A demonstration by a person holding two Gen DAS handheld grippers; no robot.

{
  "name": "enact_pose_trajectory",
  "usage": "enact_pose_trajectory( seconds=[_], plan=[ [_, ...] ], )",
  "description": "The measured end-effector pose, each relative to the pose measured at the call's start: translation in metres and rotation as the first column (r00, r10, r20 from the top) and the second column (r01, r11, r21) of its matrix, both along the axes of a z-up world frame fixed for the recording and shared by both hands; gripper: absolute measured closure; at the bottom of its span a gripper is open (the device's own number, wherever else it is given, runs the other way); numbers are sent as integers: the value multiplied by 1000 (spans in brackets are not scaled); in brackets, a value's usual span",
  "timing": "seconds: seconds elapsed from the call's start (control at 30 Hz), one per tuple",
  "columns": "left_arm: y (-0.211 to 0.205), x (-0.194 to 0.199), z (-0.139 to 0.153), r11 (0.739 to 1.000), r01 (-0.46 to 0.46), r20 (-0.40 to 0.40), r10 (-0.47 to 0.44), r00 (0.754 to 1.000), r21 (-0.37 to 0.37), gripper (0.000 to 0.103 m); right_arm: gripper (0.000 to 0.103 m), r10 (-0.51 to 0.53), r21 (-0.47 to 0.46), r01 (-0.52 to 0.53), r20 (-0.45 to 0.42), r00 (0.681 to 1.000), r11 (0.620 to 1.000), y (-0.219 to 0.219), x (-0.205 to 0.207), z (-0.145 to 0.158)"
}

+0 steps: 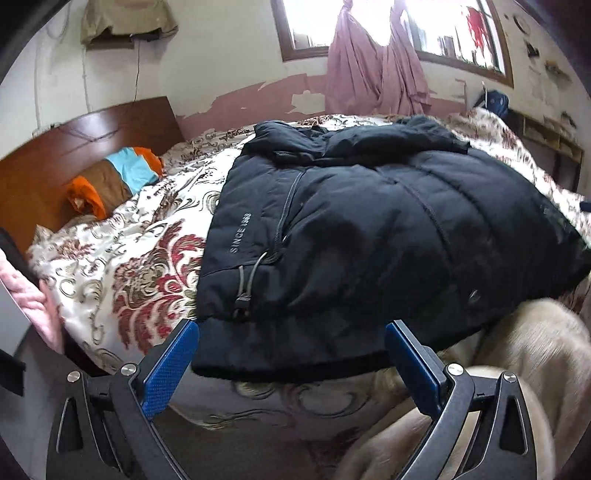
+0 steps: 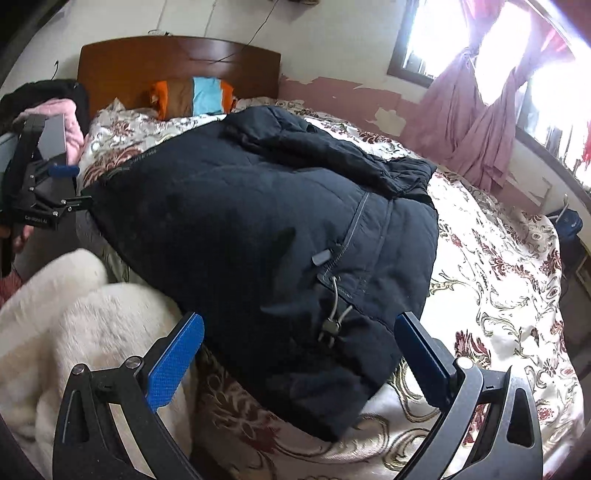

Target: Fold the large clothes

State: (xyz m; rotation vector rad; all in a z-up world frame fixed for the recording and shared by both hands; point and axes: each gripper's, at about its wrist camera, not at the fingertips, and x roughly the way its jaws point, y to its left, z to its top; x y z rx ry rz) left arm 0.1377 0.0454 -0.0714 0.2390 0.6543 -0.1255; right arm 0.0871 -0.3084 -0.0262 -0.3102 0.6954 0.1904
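Together we held our left claw (image 1: 291, 354) wide open at the near hem of the black padded jacket (image 1: 369, 236), which lay folded on the floral bedspread (image 1: 147, 258), and our right claw (image 2: 299, 350) equally spread, gripping nothing.

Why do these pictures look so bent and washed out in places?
Left wrist view: fisheye lens curves the bed; the window is blown out white; the cream fluffy blanket is motion-blurred. Right wrist view: the same curving, glaring window.
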Motion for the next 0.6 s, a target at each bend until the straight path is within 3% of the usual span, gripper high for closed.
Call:
enact_pose_trajectory(
  seconds=[0.27, 0.6],
  plan=[
    [1, -6, -19, 991, 69, -18, -68, 998, 117, 2, 2, 69, -101, -72, -30, 997, 992, 9, 0, -7],
    [3, -2, -41, 987, 53, -44, -47, 998, 150, 2, 2, 98, -226, -116, -87, 991, 967, 29, 6, -29]
  ],
)
